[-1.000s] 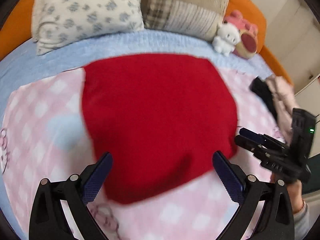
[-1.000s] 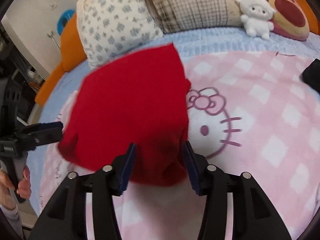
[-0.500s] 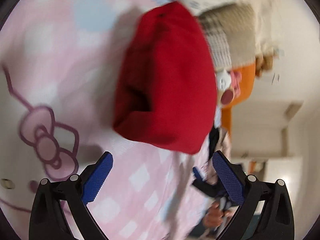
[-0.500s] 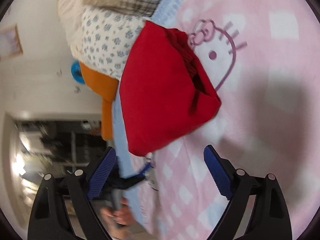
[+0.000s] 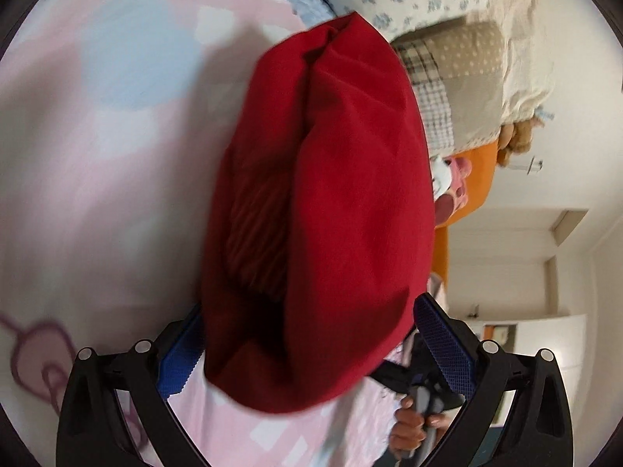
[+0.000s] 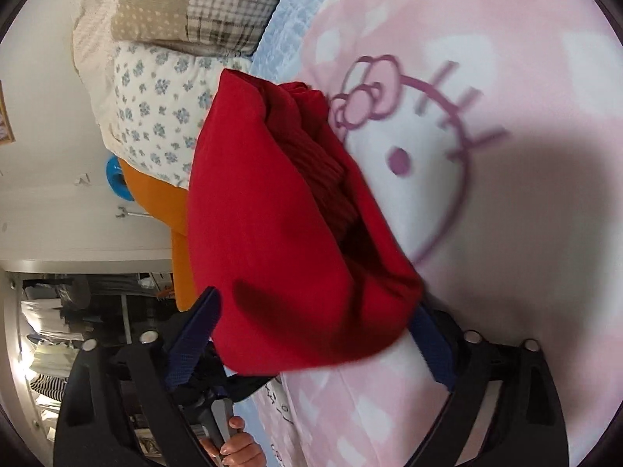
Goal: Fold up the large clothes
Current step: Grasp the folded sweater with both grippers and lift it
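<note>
Left gripper (image 5: 307, 354) wide, folded red garment (image 5: 331, 214) between fingers, right gripper (image 6: 311, 346) likewise

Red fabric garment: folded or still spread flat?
Folded. The red fabric garment is a compact doubled bundle, ribbed inner layers showing in its open side, on the pink checked blanket.

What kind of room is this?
Most likely a bedroom: a pink cartoon-cat blanket covers a bed, pillows are stacked at its head, and plush toys sit beside them.
</note>
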